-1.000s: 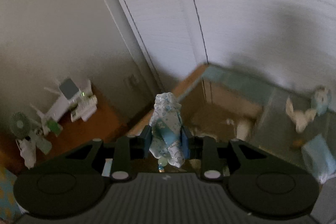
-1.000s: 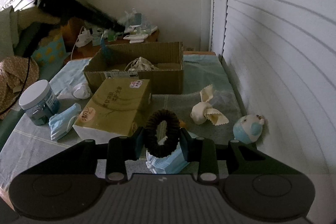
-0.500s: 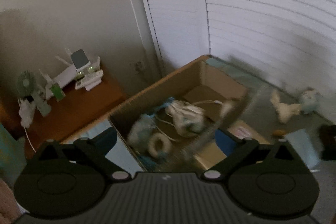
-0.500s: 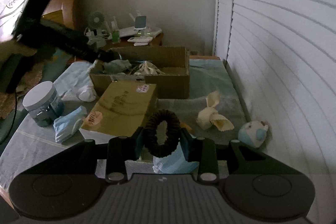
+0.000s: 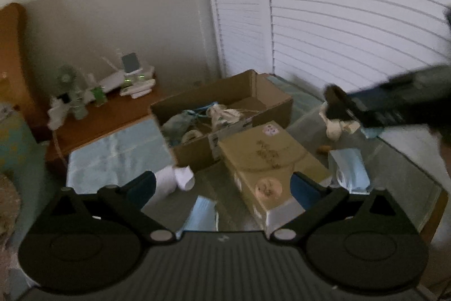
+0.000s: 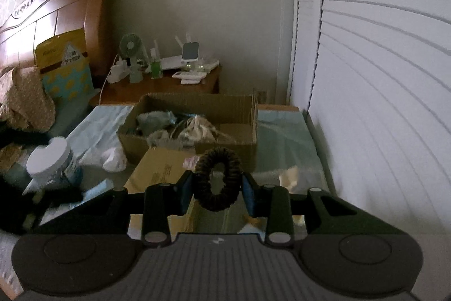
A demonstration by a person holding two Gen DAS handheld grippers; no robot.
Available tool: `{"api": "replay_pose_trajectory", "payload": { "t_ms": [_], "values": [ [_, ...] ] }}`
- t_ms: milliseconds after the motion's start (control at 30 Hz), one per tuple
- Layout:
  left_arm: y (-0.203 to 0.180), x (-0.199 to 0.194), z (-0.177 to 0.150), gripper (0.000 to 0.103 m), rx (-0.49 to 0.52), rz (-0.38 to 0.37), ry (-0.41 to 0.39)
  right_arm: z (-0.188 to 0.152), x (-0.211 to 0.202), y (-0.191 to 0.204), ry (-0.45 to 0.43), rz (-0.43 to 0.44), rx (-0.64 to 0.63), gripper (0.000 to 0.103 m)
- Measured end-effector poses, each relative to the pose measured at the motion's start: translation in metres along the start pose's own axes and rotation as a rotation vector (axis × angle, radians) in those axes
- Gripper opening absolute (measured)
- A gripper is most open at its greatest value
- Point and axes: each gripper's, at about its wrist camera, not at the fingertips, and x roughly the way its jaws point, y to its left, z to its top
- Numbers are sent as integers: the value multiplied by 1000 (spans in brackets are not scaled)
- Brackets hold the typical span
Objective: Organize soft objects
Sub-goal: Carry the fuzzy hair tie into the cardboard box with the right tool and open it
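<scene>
scrunchie (image 6: 217, 179) pinched in right tongs (image 6: 217, 189), left tongs (image 5: 222, 188) empty

Ahead of the wide-open left gripper (image 5: 222, 185) the soft things heaped in the cardboard box (image 5: 248, 89) blur together beyond naming, while the right gripper (image 5: 352, 114) at the far right is smeared and cut by the frame edge, hiding the cream cloth (image 5: 334, 129) behind it.

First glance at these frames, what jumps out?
The dark scrunchie clamped in the right hand-held gripper, dead centre of its view. Behind it, the open cardboard box already holding soft items, on the blue-covered bed. The left hand-held gripper is wide open and empty above a closed tan box.
</scene>
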Motion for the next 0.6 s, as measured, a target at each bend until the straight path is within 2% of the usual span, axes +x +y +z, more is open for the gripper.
{"api": "replay_pose_trajectory", "payload": {
  "t_ms": [233,367,600],
  "values": [
    [1,-12,-21,102,-131,-36,-31,34,36,0,-7,27,-29,41],
    [2,-5,-26,102,-131,-13,-15,55,65,1,20,42,-66,41],
    [7,2,-31,102,-143,6,-8,80,120,-2,90,12,-119,41]
  ]
}}
